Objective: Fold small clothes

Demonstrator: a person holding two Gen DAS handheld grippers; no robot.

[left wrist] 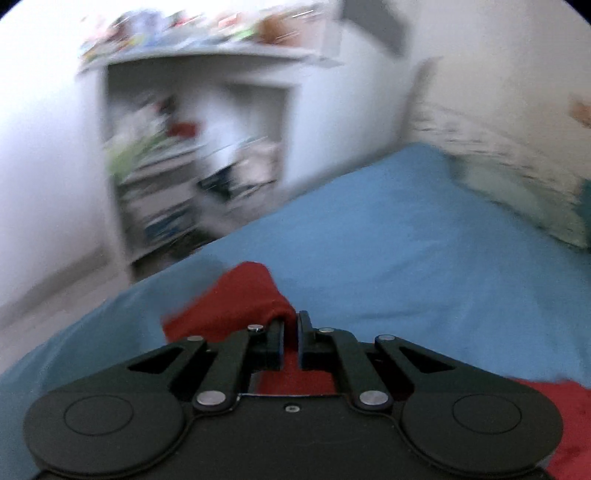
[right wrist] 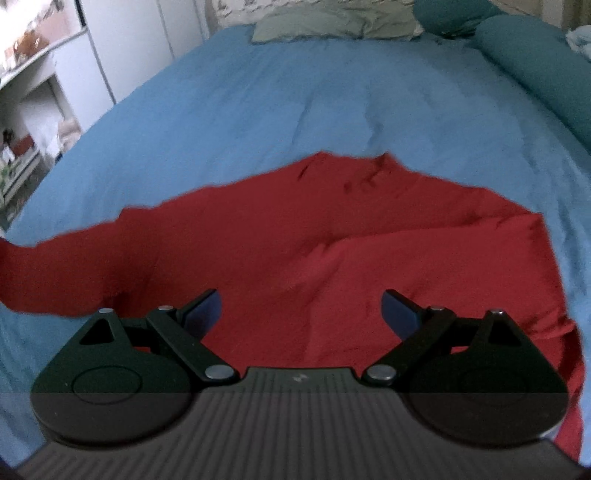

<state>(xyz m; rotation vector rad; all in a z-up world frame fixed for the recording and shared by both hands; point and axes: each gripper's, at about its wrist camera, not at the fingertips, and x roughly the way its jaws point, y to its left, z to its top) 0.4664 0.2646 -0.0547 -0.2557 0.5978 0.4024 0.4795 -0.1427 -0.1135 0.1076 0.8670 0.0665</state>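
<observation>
Home bedroom: bed (right wrist: 258, 92) with blue cover ahead of the fingers, pillows (right wrist: 332, 20) at its far end, cluttered white shelf (left wrist: 192, 155) beyond the left fingertip.

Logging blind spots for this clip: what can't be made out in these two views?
- Shelf contents, left wrist view: motion blur.
- Red garment near edge, right wrist view: hidden by the open right gripper.
- Garment's right part, left wrist view: cut off by the frame, behind the left gripper.

Shelf unit (left wrist: 199, 166) contents blurred; red garment (right wrist: 295, 240) cut off left.
</observation>
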